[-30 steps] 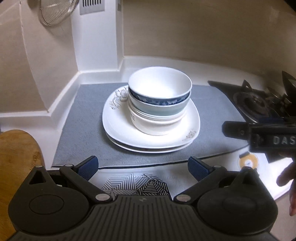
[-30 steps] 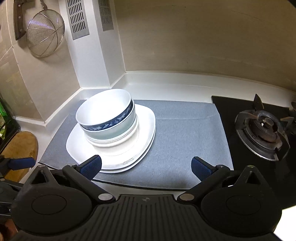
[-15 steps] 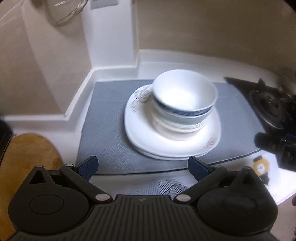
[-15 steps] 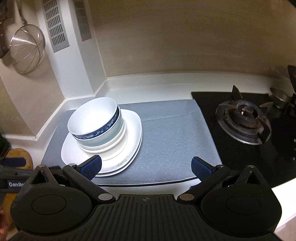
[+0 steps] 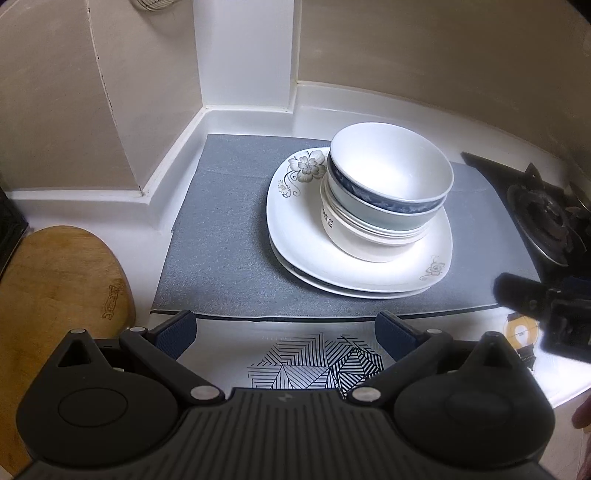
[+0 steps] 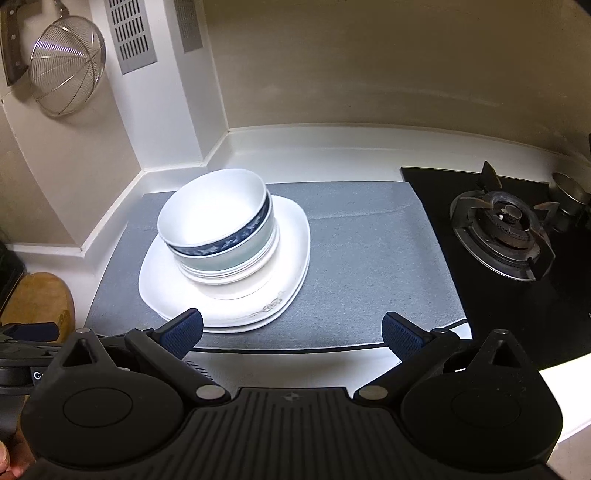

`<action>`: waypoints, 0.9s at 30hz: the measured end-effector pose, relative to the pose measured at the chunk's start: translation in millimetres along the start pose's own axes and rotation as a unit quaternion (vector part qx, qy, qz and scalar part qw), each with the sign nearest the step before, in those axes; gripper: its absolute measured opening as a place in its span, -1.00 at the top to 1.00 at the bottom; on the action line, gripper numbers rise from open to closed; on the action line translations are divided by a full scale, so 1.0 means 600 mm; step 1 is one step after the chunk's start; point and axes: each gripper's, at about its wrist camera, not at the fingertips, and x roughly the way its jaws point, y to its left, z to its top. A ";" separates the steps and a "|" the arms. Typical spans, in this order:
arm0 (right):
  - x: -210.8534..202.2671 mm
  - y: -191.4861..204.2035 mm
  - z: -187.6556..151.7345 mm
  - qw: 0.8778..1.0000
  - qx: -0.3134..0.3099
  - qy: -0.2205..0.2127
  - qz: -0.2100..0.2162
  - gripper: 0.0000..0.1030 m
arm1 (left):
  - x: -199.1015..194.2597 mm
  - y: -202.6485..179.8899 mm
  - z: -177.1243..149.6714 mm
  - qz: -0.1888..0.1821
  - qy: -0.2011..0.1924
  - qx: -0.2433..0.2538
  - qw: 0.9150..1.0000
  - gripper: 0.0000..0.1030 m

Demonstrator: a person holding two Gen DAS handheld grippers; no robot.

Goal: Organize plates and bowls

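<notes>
White kitchen counter [image 6: 332, 147] in a wall corner, seen from both wrist views. A grey mat [image 6: 369, 266] covers its middle, its near edge running just ahead of both grippers. To the right of the mat, touching its right edge, lies the black gas hob [image 6: 498, 280] with one burner [image 6: 504, 229] and a small metal pot [image 6: 570, 190] at the far right. To the left, well apart from the mat, a wooden cutting board [image 5: 55, 306] rests on the counter's near-left part. On the far-left wall hang a wire strainer [image 6: 64, 72] and, beside it, a knife handle, with two vent grilles [image 6: 129, 33] to their right.

Stacked plates [image 5: 354, 266], white with floral corner prints, lie on the mat, left of centre in the right wrist view. A stack of bowls [image 5: 384, 206] stands on the plates; the top bowl [image 6: 218, 218] is white inside with a dark blue patterned band, nested in a pale green one, with plain white bowls beneath.

Left gripper [image 5: 284, 326]: fingers spread wide, holding nothing, near side of the mat, apart from the plates. Between its fingers shows a card with a black line pattern [image 5: 317, 362]. Right gripper [image 6: 291, 328]: fingers likewise spread wide and empty, the left blue pad just before the plates' near rim. No object stands between either gripper and the stack. Each gripper appears at the edge of the other's view.
</notes>
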 end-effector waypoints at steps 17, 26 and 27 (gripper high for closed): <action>0.010 0.042 0.006 0.999 -0.033 0.003 0.024 -0.99 | 0.001 0.014 0.005 0.005 -0.003 -0.003 1.000 -0.99; 0.014 0.044 0.007 0.999 -0.033 0.004 0.023 -0.99 | 0.004 0.018 0.006 0.006 0.000 -0.004 1.000 -0.99; 0.015 0.044 0.007 0.999 -0.033 0.005 0.023 -0.99 | 0.004 0.019 0.007 0.006 0.000 -0.004 1.000 -0.99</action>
